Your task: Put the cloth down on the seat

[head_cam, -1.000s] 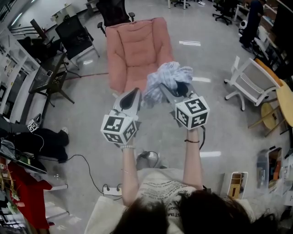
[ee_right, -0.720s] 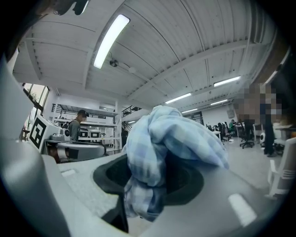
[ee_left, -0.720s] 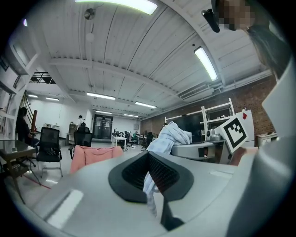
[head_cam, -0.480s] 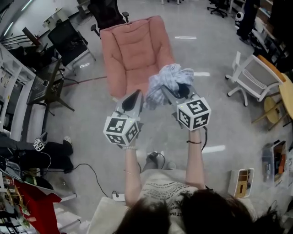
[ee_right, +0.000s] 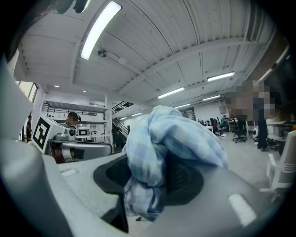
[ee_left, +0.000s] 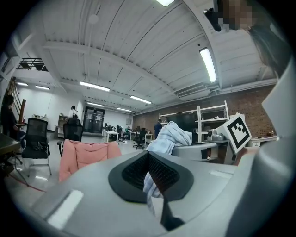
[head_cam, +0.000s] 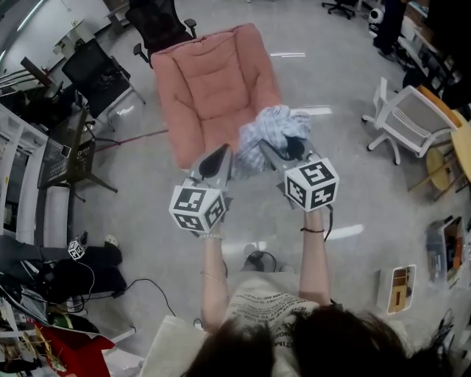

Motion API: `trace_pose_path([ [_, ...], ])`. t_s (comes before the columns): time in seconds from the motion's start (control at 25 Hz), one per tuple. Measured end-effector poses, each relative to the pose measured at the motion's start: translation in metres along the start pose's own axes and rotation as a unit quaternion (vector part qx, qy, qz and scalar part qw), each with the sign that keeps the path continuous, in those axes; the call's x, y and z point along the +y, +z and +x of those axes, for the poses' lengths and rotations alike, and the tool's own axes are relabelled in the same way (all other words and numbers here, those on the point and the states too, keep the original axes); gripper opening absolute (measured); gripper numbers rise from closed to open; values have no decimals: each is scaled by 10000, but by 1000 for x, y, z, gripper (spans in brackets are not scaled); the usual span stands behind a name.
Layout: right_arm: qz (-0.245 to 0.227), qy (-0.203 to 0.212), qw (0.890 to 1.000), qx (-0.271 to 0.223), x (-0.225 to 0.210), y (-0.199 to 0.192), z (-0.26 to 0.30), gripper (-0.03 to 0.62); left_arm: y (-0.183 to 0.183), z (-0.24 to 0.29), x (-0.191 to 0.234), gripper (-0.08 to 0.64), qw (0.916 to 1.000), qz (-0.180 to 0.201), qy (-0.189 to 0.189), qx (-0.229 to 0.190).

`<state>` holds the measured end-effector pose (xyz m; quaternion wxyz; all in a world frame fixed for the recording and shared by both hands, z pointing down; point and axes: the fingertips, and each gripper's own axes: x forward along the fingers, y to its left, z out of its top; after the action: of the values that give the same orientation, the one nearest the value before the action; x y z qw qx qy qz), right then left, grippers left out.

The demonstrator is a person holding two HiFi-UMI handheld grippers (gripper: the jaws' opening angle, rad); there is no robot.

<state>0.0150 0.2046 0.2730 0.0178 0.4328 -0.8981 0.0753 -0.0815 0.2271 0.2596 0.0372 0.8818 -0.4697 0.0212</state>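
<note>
1. Right gripper point(ee_right: 148, 183): its jaws stand partly apart and are clamped on a thick bunch of the cloth point(ee_right: 159, 139). The fabric fills the gap between the pads and bulges over the top. In the head view I see this gripper point(head_cam: 282, 151) pointing away from me, roughly level, with its marker cube point(head_cam: 311, 184) at the near end.

2. Left gripper point(ee_left: 150, 178): the jaws are nearly together and pinch a thin hanging strip of the same cloth point(ee_left: 149, 185). In the head view it point(head_cam: 218, 158) sits just beside the right one, to its left, and points the same way.

3. Cloth point(head_cam: 272, 129): pale blue-and-white check, crumpled. It is carried in the air with its bulk at the right gripper's tips and a tail running across to the left gripper. It is not lying on anything.

4. Forearms point(head_cam: 211, 269): both are bare and stretched forward, one behind each gripper.

5. Seat point(head_cam: 213, 88): a pink padded chair directly ahead of the grippers. Nothing lies on its cushion. In the head view the cloth overlaps its near right corner. The left gripper view shows the seat point(ee_left: 85, 155) beyond the jaws, to the left of the cloth.

6. Floor point(head_cam: 346, 81): grey and glossy.

7. Black office chair point(head_cam: 158, 22): stands behind the seat.

8. White chair point(head_cam: 412, 121): stands well apart, at the right.
</note>
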Motion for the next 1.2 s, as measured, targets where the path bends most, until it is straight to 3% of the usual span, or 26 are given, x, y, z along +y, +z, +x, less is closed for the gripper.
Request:
trace_pose_path([
  [0.48,120,-466,9988,102,-4,-9,59,193,-8,28,65,-2,9990,-31,-434,72],
  [0.72,174,-601,9978,220,-20,-15,70,193,-16,45,75,-2,9984,-137,-534,140],
  [1.2,227,-327,9983,424,-90,-9,140,193,-19,134,112,-2,9986,-269,-375,247],
])
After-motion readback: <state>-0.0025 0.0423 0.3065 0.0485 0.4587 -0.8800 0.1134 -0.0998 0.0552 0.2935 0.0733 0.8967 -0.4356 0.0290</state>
